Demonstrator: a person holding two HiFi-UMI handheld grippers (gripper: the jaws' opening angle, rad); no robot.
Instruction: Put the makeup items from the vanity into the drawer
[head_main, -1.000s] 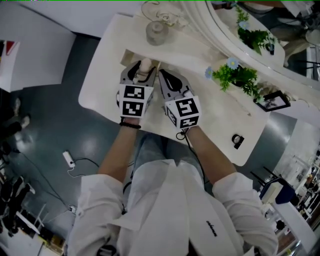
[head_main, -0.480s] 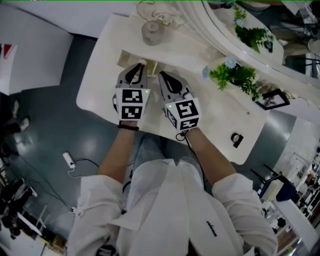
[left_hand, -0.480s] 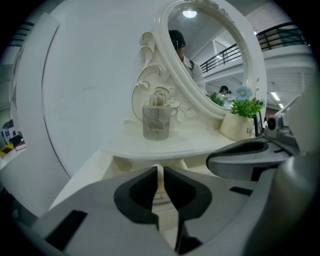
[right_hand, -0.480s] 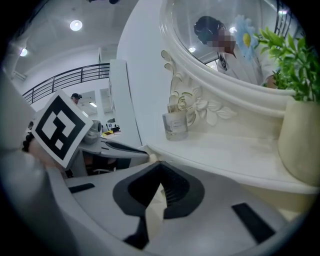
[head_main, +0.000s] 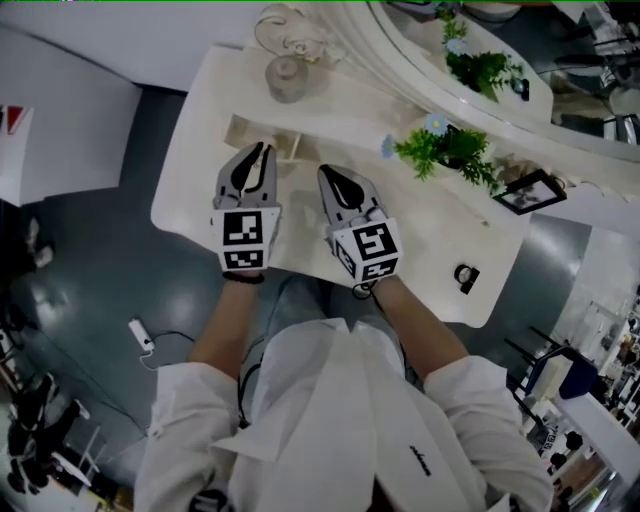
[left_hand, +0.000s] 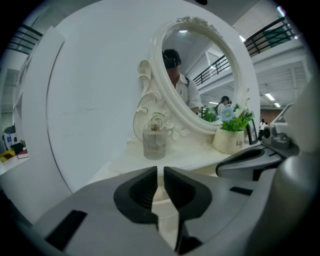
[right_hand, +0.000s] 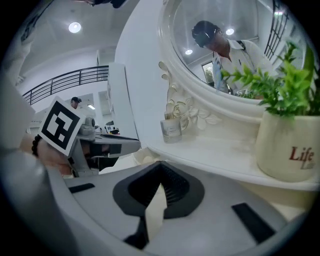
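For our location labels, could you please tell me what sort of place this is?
Likely a staged vanity corner inside a large hall or lab: a white vanity table with an ornate oval mirror and potted plant, but balcony railings beyond and a power strip on the grey floor.

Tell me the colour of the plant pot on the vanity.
Cream-white pot, red lettering; clearest in right gripper view.

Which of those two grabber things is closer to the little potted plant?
Right. The right gripper sits just left of the potted plant in the head view; the left gripper, jaws just closed with nothing between them, is farther left, beyond it.
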